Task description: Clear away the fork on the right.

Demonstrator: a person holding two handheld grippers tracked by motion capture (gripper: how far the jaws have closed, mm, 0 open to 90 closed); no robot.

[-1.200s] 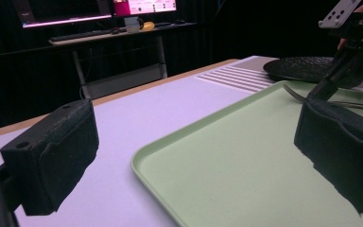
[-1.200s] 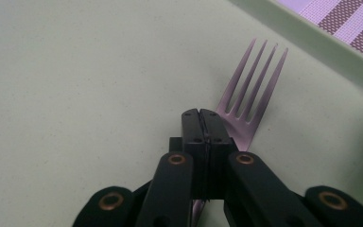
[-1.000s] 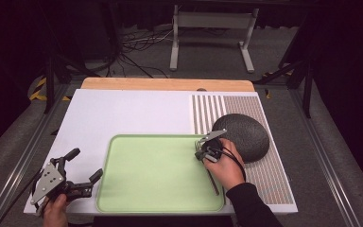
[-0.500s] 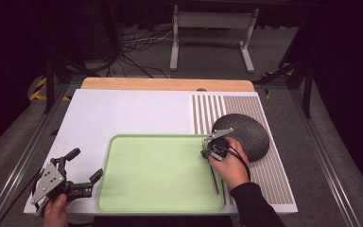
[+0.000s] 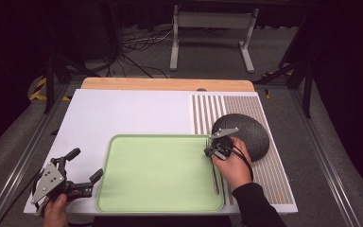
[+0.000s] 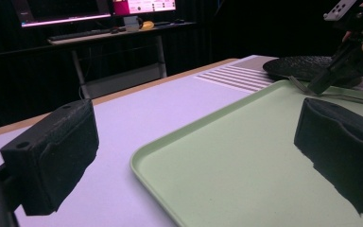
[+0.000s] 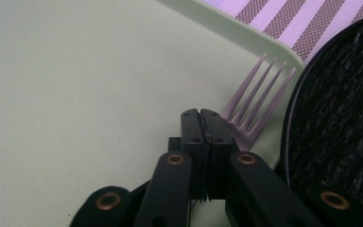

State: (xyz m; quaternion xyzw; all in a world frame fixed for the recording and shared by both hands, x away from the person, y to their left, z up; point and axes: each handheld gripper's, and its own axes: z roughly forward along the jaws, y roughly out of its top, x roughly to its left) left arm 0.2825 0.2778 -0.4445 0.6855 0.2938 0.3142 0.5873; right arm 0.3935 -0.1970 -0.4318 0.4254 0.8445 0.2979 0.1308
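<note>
Fork [image 7: 260,101] lying at right edge of green tray [image 5: 160,175], beside dark plate [image 5: 246,132]; right tongs [image 7: 201,116] closed over its neck, apparently gripping; lifting still ahead; left tongs [image 5: 86,166] open, idle left of tray

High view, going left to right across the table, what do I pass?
Left gripper → green tray → fork along the tray's right edge, with the right gripper over its far end → dark round plate.
</note>
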